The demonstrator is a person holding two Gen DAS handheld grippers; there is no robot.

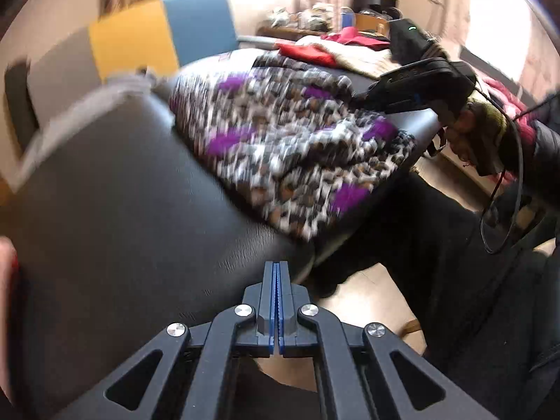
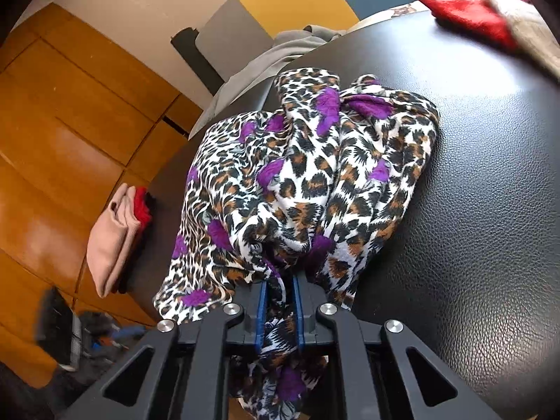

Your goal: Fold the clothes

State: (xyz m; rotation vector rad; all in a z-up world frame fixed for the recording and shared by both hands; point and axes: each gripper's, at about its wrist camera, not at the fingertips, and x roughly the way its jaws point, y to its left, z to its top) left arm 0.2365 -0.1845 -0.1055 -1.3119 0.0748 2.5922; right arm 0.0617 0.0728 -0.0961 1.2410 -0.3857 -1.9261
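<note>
We are seeing daylight blowing out the windows (image 1: 497,24) along the left wrist view's top, motion blur smearing its leopard-print garment (image 1: 290,147), the right wrist view staying sharp with soft glare on the black tabletop (image 2: 490,80), and fisheye bending darkening both frames' corners.

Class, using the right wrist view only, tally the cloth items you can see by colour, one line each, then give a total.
Leopard-print with purple: 1, the leopard-print garment
Grey: 1, the grey garment
Red: 1, the red cloth
Beige-pink: 1, the folded beige-pink item
Total: 4
</note>
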